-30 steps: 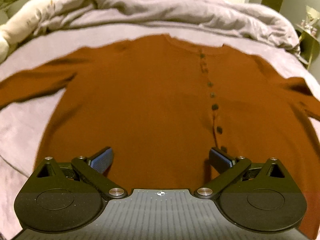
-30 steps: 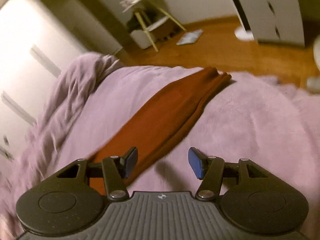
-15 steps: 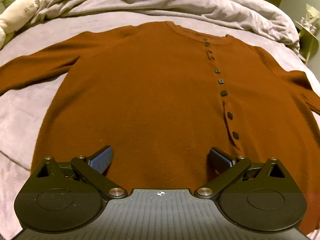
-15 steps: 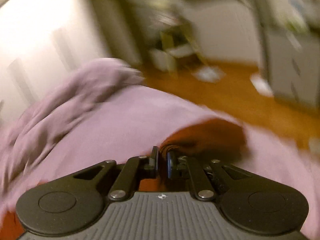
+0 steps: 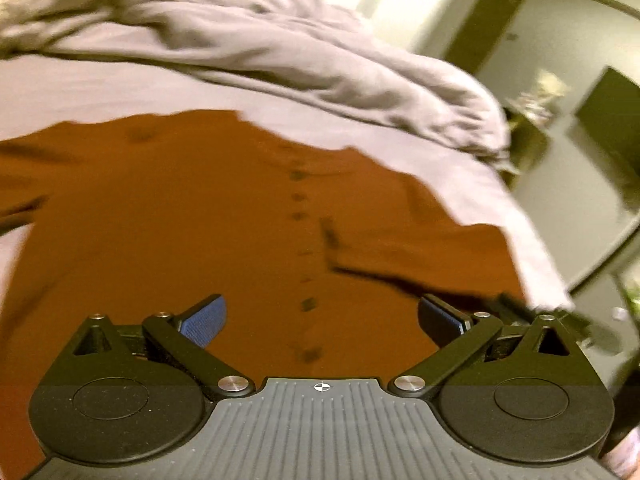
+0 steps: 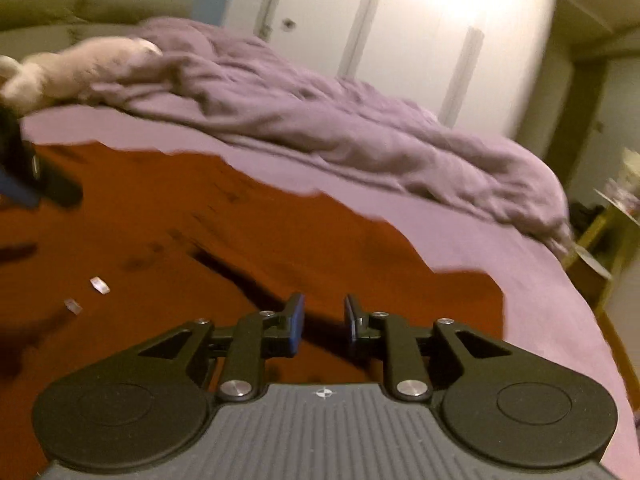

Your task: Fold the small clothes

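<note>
Now: rust-brown shirt (image 5: 168, 216) flat on the lilac bed sheet (image 5: 100, 88), both grippers over it, neither holding cloth.

Left gripper (image 5: 320, 320) has its jaws spread wide, blue pads (image 5: 204, 326) apart, nothing between them but shirt lying below; button placket (image 5: 304, 256) runs from 12 to 6 through the gap. Right sleeve (image 5: 420, 256) is folded across the body toward 3 o'clock. Right gripper (image 6: 322, 320) shows a narrow gap, jaws just been opening, nothing pinched; shirt edge sits under it, sheet at 3 o'clock. Rumpled duvet (image 6: 320, 120) at 12 o'clock, well behind the collar. Left gripper's blue tip also shows at 9 o'clock in the right wrist view. Both views motion-blurred.
</note>
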`<action>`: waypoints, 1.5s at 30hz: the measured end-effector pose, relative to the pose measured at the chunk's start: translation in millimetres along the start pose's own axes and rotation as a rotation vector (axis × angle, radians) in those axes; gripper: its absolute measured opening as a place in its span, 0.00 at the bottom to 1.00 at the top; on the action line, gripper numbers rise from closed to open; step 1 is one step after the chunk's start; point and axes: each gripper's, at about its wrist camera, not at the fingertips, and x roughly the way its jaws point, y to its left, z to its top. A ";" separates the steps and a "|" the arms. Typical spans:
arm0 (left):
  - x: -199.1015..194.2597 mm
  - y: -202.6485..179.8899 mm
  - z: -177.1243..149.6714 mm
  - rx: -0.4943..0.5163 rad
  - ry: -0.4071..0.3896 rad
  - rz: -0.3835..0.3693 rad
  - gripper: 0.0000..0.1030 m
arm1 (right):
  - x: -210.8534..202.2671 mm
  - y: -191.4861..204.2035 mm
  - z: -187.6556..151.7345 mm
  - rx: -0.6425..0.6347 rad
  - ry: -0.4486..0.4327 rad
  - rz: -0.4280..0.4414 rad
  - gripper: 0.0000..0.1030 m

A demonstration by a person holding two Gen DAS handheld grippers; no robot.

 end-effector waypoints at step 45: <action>63.9 116.6 74.1 -0.051 -0.019 0.303 0.13 | 68.8 5.2 -14.4 -0.168 0.136 -0.211 0.60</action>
